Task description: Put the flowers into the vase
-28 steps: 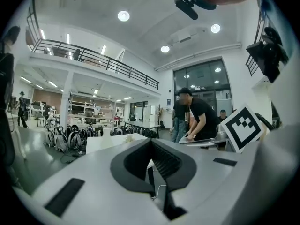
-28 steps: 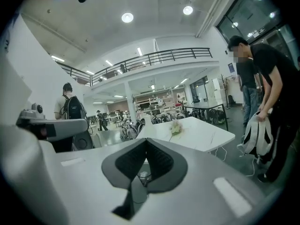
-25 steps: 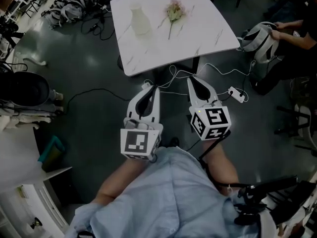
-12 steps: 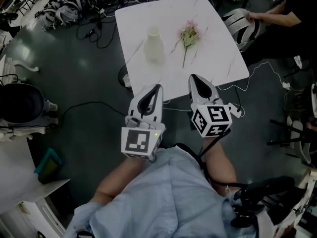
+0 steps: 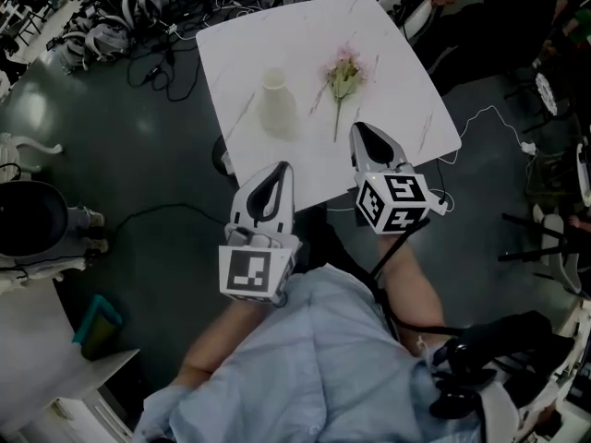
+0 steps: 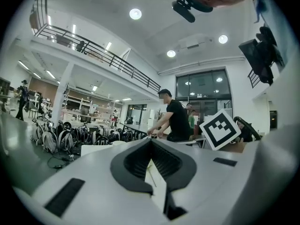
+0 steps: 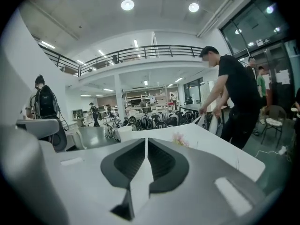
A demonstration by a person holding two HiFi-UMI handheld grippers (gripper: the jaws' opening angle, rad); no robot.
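A white vase (image 5: 275,104) stands upright on the white marble table (image 5: 406,127). To its right lies a pink flower sprig (image 5: 343,72), stem toward me. My left gripper (image 5: 282,166) is shut and empty, its tips just short of the table's near edge, below the vase. The right gripper (image 5: 358,127) reaches over the near edge, short of the flower stem; its jaws are opening, with a narrow slit and nothing between them. In the right gripper view (image 7: 146,138) the flowers (image 7: 179,138) and the vase (image 7: 124,132) lie ahead. The left gripper view (image 6: 151,140) shows its tips meeting.
A person in black (image 7: 234,93) stands at the table's far right corner with a white helmet-like thing (image 5: 406,3). Cables (image 5: 480,123) and a power strip run over the dark floor on the right. Gear and backpacks (image 5: 102,26) are piled at the far left.
The table has come nearer to me. Both grippers moved forward to it; the right one now reaches over its near edge, close to the flower stem.
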